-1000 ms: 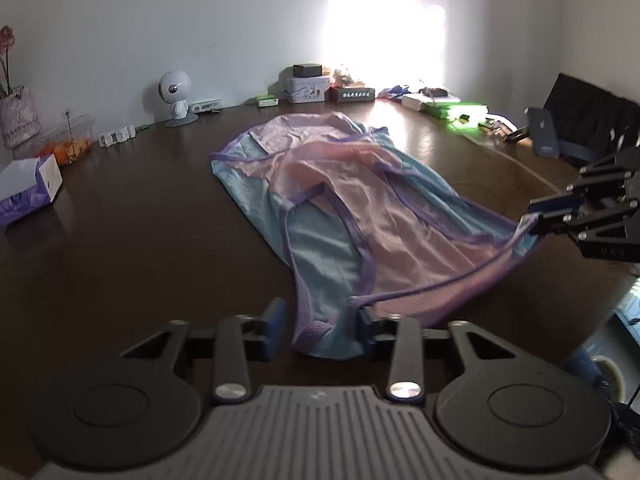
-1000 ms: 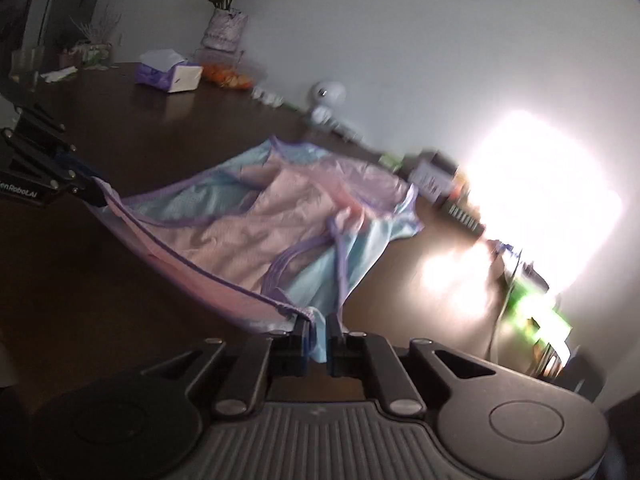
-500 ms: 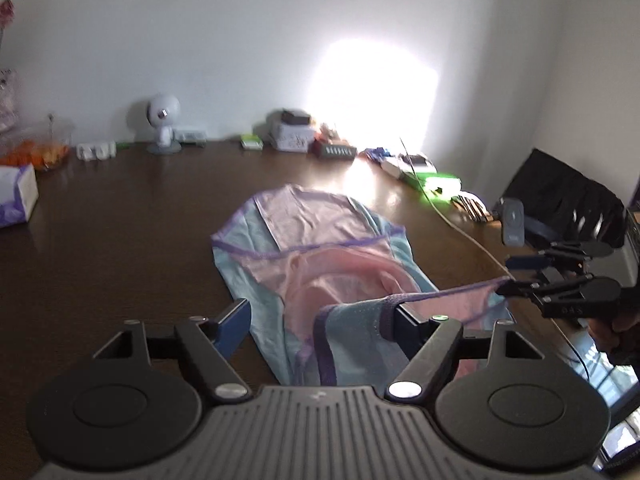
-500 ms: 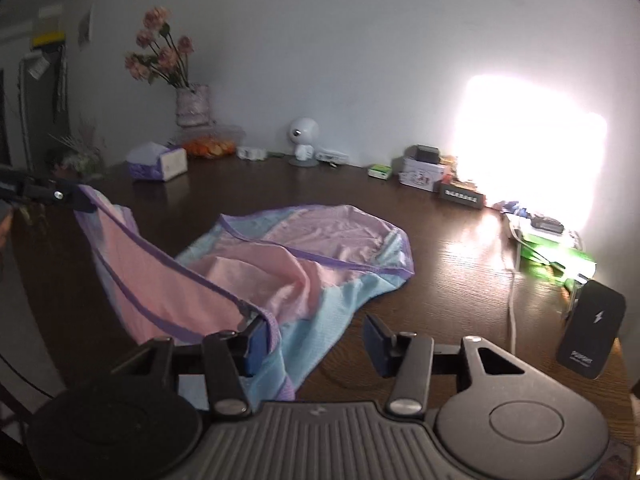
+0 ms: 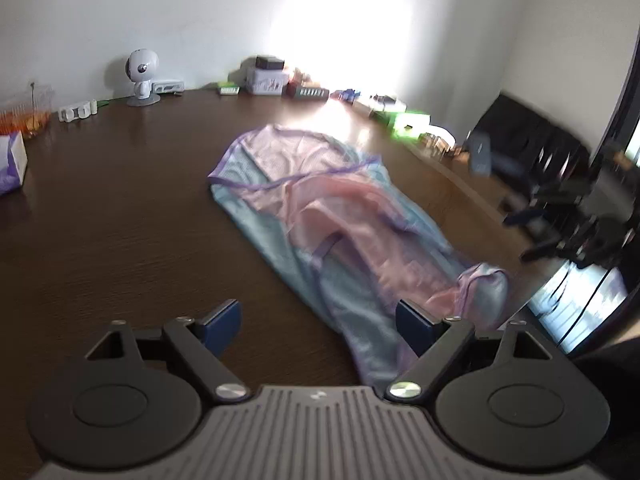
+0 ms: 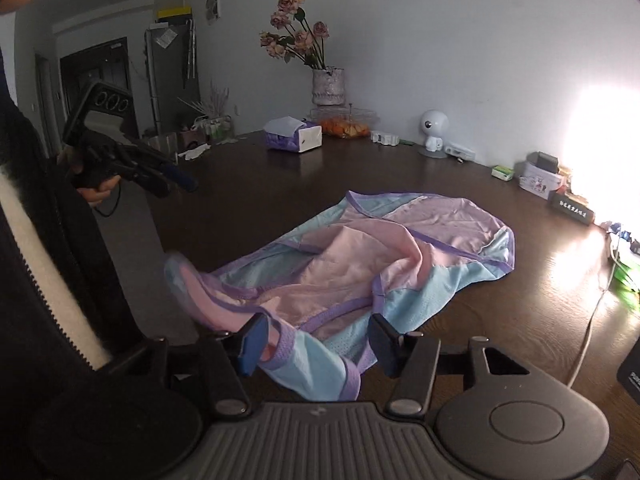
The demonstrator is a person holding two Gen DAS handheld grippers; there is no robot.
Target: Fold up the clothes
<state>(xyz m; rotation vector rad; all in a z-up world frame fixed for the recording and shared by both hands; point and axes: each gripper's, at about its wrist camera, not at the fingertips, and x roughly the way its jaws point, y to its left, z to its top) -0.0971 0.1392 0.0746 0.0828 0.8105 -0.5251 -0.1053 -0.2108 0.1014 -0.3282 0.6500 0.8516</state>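
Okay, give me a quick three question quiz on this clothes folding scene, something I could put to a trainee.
1. True or false: the left gripper is shut on the garment.
2. Which colour trims the garment's edges: A green, B purple, C black?
3. Fill in: beside the tissue box, the vase holds ____.

Key: 1 false, its jaws have just been opening and nothing is pinched between them. 2 B. 3 flowers.
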